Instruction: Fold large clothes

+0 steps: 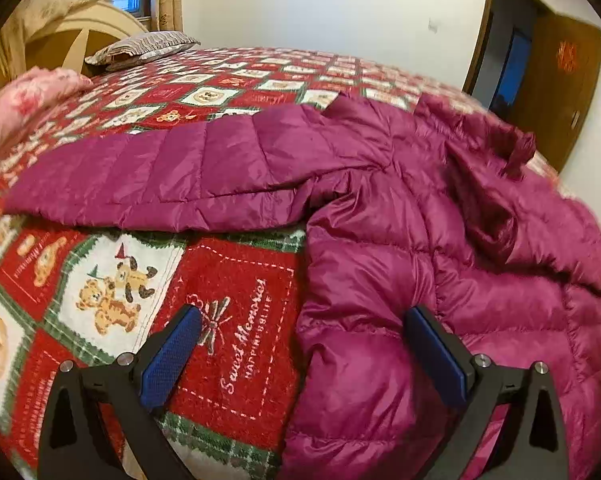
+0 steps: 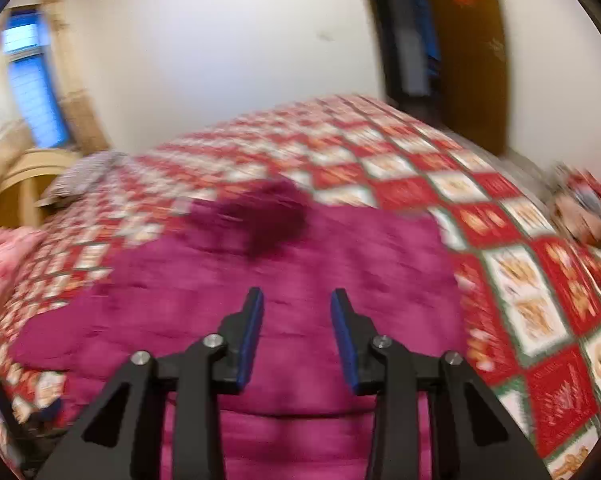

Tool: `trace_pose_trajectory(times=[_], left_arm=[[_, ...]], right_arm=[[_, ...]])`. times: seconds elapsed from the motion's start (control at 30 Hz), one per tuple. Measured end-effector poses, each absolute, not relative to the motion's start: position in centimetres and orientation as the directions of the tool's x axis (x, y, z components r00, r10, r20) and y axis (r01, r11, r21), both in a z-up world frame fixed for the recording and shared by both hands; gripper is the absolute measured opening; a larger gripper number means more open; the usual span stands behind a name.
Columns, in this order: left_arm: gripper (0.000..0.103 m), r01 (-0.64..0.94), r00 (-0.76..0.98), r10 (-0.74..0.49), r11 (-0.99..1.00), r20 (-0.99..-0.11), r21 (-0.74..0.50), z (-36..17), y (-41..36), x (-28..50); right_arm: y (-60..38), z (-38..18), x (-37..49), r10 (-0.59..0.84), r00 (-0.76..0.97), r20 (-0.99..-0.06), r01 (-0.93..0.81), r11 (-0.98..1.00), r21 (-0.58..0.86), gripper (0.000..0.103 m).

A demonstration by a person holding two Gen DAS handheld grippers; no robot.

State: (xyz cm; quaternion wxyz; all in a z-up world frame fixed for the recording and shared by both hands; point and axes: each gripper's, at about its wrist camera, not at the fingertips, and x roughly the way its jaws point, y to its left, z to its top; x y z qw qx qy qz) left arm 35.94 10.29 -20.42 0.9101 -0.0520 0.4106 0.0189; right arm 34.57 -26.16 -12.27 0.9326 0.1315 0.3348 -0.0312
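A magenta quilted puffer jacket (image 1: 380, 208) lies spread on the bed, one sleeve (image 1: 140, 176) stretched out to the left. My left gripper (image 1: 304, 320) stands wide open just above the jacket's left edge, one blue pad (image 1: 172, 356) over the bedspread, the other over the fabric; nothing is pinched. In the blurred right wrist view the jacket (image 2: 260, 280) fills the middle, its darker hood (image 2: 268, 212) at the far end. My right gripper (image 2: 297, 300) hovers over the jacket's body, jaws partly apart with nothing between them.
The bed wears a red, white and green teddy-bear bedspread (image 1: 228, 340). A pink floral quilt (image 1: 24, 100) is bunched at the left, a striped pillow (image 1: 148, 46) by the headboard. An open wooden door (image 1: 556, 92) stands at the right.
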Motion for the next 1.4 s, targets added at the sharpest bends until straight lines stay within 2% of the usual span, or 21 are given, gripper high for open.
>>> trace_pose_trajectory(times=[0.13, 0.2, 0.3, 0.37, 0.43, 0.53, 0.67, 0.83, 0.9, 1.13, 1.2, 1.3, 1.37, 1.4], left_arm=[[0.102, -0.004, 0.669, -0.036, 0.999, -0.742, -0.053, -17.5, 8.4, 35.5], [0.102, 0.019, 0.692, -0.027, 1.000, -0.721, -0.018, -15.6, 7.0, 35.7], [0.102, 0.060, 0.718, -0.025, 0.998, -0.696, 0.026, -13.1, 4.3, 37.1], [0.102, 0.078, 0.735, -0.008, 0.994, -0.678, 0.072, -12.5, 2.3, 38.5], [0.102, 0.069, 0.732, 0.026, 0.991, -0.681, 0.112, -12.7, 0.8, 40.0], [0.102, 0.033, 0.724, 0.055, 0.993, -0.687, 0.113, -13.8, -0.5, 42.3], [0.102, -0.017, 0.707, 0.094, 0.993, -0.701, 0.117, -15.8, -2.0, 44.5], [0.102, -0.051, 0.691, 0.161, 0.983, -0.705, 0.174, -18.5, -2.8, 45.7], [0.102, -0.043, 0.675, 0.147, 0.986, -0.723, 0.160, -19.4, -2.6, 46.0], [0.102, -0.038, 0.651, 0.111, 0.993, -0.751, 0.114, -20.0, -2.3, 46.6], [0.102, -0.049, 0.660, 0.064, 0.998, -0.748, 0.042, -19.2, -1.0, 46.2], [0.102, -0.121, 0.727, 0.010, 0.986, -0.686, -0.114, -16.3, 2.9, 43.9], [0.102, -0.175, 0.758, 0.020, 0.969, -0.652, -0.174, -14.3, 6.8, 42.5], [0.102, -0.204, 0.763, 0.042, 0.963, -0.645, -0.178, -13.8, 8.5, 42.2]], right_arm=[[-28.2, -17.0, 35.5, 0.072, 0.690, -0.720, 0.182, 0.945, 0.270, 0.039], [-28.1, -18.4, 35.7, 0.089, 0.672, -0.735, 0.173, 0.946, 0.273, 0.039], [-27.5, -18.3, 35.4, 0.067, 0.677, -0.733, 0.160, 0.959, 0.235, 0.039], [-28.0, -17.4, 35.4, 0.100, 0.674, -0.732, 0.149, 0.952, 0.267, 0.039], [-30.1, -15.3, 34.7, 0.105, 0.725, -0.680, 0.169, 0.931, 0.324, 0.039], [-32.2, -12.7, 35.2, 0.036, 0.767, -0.640, 0.216, 0.926, 0.311, 0.039], [-33.3, -12.4, 38.9, -0.012, 0.744, -0.669, 0.241, 0.938, 0.251, 0.039], [-34.3, -16.9, 41.5, -0.035, 0.678, -0.734, 0.279, 0.936, 0.213, 0.039], [-34.2, -18.7, 41.3, -0.052, 0.679, -0.733, 0.270, 0.946, 0.182, 0.039], [-33.1, -18.6, 41.0, -0.118, 0.689, -0.715, 0.275, 0.955, 0.108, 0.041], [-33.0, -18.6, 40.8, -0.128, 0.691, -0.711, 0.277, 0.956, 0.098, 0.042], [-33.2, -18.6, 40.7, -0.120, 0.699, -0.705, 0.278, 0.954, 0.114, 0.047], [-33.3, -18.6, 40.7, -0.110, 0.704, -0.702, 0.274, 0.953, 0.126, 0.051], [-33.3, -18.6, 40.7, -0.108, 0.705, -0.701, 0.273, 0.954, 0.126, 0.056]])
